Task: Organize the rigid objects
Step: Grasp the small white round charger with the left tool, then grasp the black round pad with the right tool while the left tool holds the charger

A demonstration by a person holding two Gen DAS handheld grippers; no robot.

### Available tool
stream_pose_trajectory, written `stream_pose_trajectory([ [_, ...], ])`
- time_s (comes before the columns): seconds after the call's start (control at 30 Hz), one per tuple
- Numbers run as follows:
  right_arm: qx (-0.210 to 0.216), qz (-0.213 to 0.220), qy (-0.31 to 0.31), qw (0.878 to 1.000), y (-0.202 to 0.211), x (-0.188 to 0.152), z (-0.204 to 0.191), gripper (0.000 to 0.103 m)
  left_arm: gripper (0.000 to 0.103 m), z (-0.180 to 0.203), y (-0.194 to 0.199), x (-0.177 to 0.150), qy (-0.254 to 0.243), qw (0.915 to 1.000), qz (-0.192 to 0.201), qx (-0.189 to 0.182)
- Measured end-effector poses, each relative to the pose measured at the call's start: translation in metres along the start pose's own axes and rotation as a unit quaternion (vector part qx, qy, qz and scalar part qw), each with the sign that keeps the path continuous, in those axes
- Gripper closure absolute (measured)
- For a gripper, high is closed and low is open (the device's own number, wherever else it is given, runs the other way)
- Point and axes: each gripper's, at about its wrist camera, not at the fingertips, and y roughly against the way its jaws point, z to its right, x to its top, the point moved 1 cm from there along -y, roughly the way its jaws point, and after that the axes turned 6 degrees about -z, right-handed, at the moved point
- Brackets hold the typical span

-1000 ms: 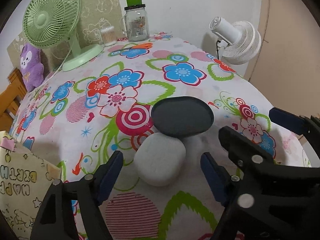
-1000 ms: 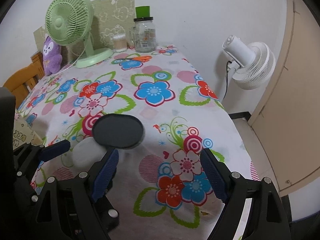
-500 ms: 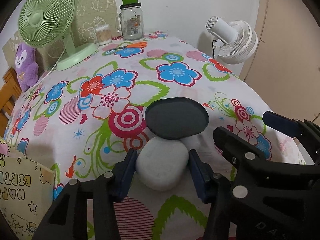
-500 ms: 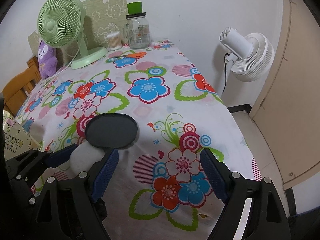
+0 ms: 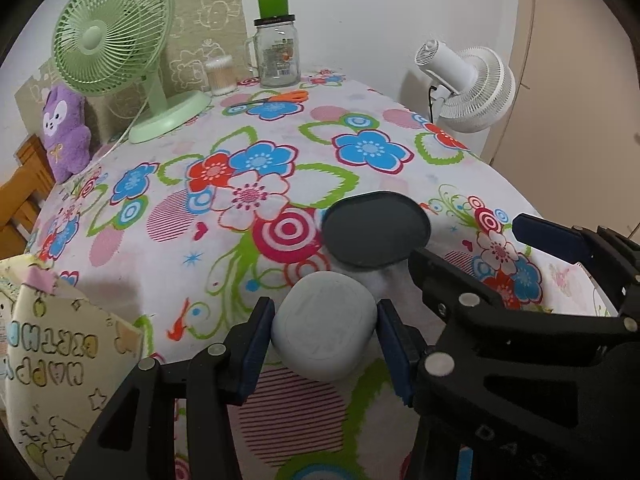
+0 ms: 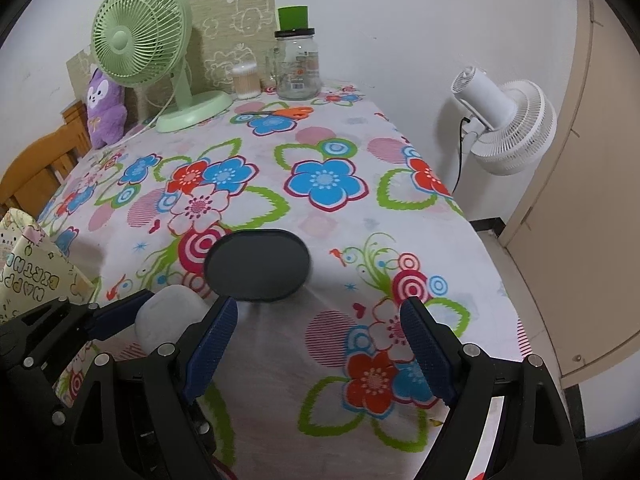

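A pale grey rounded case (image 5: pixel 320 336) sits between the blue pads of my left gripper (image 5: pixel 326 314), which is shut on its two sides just above the flowered tablecloth (image 5: pixel 240 184). Right behind it lies a dark oval case (image 5: pixel 376 232), flat on the cloth. In the right wrist view that dark oval case (image 6: pixel 258 264) is just beyond my right gripper (image 6: pixel 320 308), which stands open with only cloth between its fingers. The pale case (image 6: pixel 168 312) shows there at the lower left, held by the left gripper.
At the table's far end stand a green fan (image 5: pixel 108 36), a glass jar (image 5: pixel 278 52), a cotton swab pot (image 5: pixel 220 76) and orange scissors (image 5: pixel 286 97). A purple plush (image 5: pixel 66 132) and a wooden chair (image 6: pixel 36 164) are left. A paper gift bag (image 5: pixel 52 360) is near left, a white fan (image 5: pixel 476 88) right.
My left gripper's jaws came together from wide apart onto the sides of the pale grey case and have stayed there. The right gripper kept its wide opening and barely shifted.
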Motion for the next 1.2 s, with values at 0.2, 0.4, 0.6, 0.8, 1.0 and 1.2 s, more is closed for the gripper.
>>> stream_pose_trajectory([
  [0.2, 0.007, -0.005, 0.001, 1.0, -0.003, 0.001, -0.012, 0.017, 0.049, -0.014, 0.002, -0.004, 0.011, 0.9999, 0.0, 0.006],
  [0.4, 0.006, -0.01, 0.003, 1.0, -0.01, 0.005, -0.02, 0.017, 0.049, -0.028, -0.002, -0.004, 0.024, 0.9996, -0.001, 0.013],
  [0.6, 0.005, -0.018, 0.005, 1.0, -0.022, 0.009, -0.025, 0.017, 0.049, -0.037, -0.012, -0.003, 0.039, 0.9991, -0.01, 0.009],
  [0.8, 0.011, -0.025, 0.003, 1.0, -0.035, 0.017, -0.028, 0.017, 0.049, -0.042, -0.017, 0.002, 0.048, 0.9988, -0.011, 0.007],
  [1.0, 0.004, -0.027, -0.001, 1.0, -0.045, 0.026, -0.031, 0.017, 0.049, -0.046, -0.021, 0.009, 0.051, 0.9986, -0.008, 0.012],
  [1.2, 0.003, -0.04, -0.018, 0.999, -0.056, 0.03, -0.03, 0.02, 0.049, -0.048, -0.024, 0.012, 0.049, 0.9987, -0.006, 0.014],
])
